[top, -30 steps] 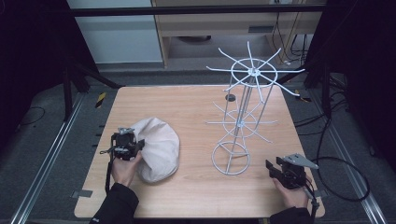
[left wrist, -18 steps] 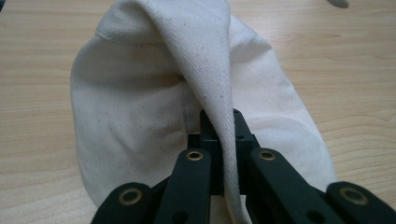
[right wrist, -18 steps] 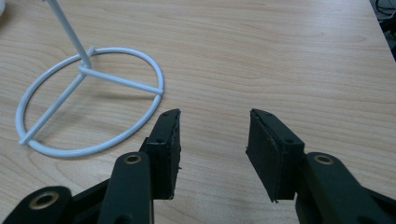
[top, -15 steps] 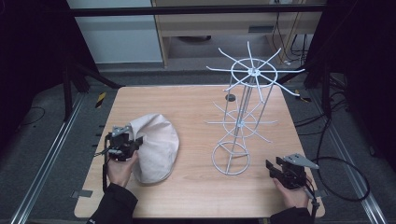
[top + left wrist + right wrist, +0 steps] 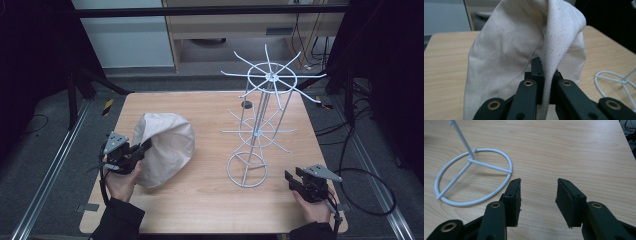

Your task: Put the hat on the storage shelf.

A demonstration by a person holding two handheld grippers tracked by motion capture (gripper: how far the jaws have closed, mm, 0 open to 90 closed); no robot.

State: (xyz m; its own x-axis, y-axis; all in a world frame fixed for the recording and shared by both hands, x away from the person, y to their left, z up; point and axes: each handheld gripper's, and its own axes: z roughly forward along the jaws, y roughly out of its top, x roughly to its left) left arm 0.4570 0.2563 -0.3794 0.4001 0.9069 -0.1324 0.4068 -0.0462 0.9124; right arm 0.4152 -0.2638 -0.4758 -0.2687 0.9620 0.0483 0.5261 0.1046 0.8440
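A cream cloth bag (image 5: 167, 147) lies on the left half of the wooden table (image 5: 200, 205), with its near edge pulled up into a tall fold. My left gripper (image 5: 145, 146) is shut on that fold; in the left gripper view the cloth (image 5: 511, 50) runs down between the closed pads of the gripper (image 5: 546, 75). A white wire rack (image 5: 260, 132) with spoked rings stands on the right half. My right gripper (image 5: 289, 179) rests near the front right corner, a little right of the rack's base ring (image 5: 474, 177). Its jaws (image 5: 537, 195) stand open with only bare wood between them.
A small dark disc (image 5: 246, 104) hangs on the rack's upper left side. Cables (image 5: 370, 185) trail off the table's right edge onto the floor. Metal rails (image 5: 50, 175) run along both sides of the table. Part of the rack's base ring (image 5: 614, 80) lies right of the bag.
My left gripper has risen and drawn toward the table's left edge with the bag's edge in it, so the bag now stands taller. The right gripper has stayed put.
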